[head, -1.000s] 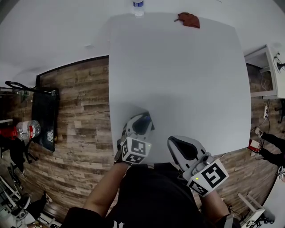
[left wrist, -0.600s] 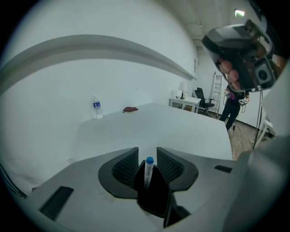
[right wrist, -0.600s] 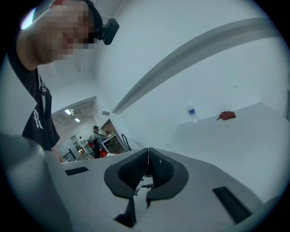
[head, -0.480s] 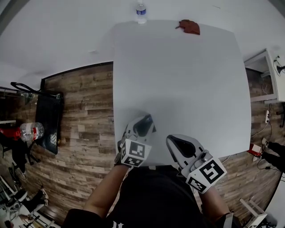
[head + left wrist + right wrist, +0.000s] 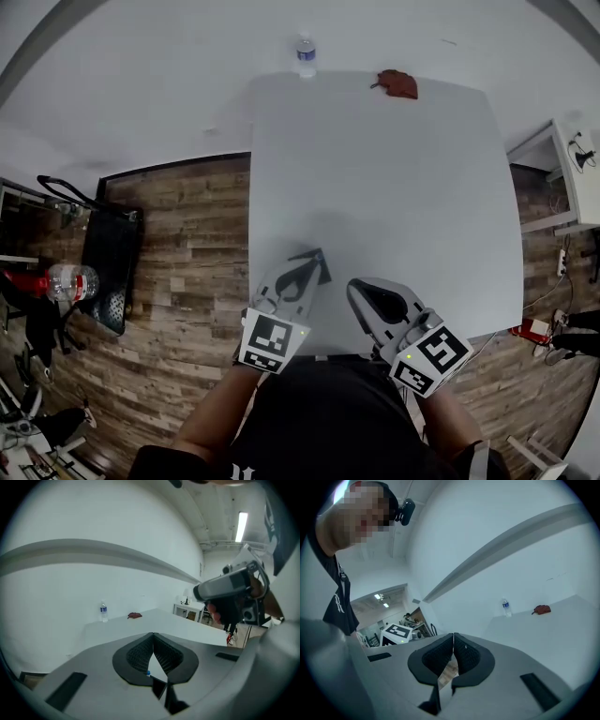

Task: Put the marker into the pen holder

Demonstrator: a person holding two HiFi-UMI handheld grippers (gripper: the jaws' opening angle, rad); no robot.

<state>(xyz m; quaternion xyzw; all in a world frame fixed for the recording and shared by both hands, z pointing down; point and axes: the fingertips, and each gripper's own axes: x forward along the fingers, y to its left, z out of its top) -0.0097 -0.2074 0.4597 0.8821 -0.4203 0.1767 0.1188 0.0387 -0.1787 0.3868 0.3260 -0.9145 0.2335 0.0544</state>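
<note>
Not started: left gripper [image 5: 312, 258] and right gripper [image 5: 364, 292] sat closed, empty, at flat white table's [image 5: 394, 187] near edge. Marker and pen holder weren't visible; next move likely locating them.

Distant reddish-brown lump [image 5: 398, 84], too small for identification

The left gripper [image 5: 152, 639] is pressing its 2 jaws together at the tips, gripping nothing. Beyond them, 1 water bottle [image 5: 103, 611] is standing and a reddish-brown object [image 5: 135, 615] is lying at the white table's [image 5: 187, 626] far edge. The right gripper [image 5: 201, 591] is hovering at the right.
</note>
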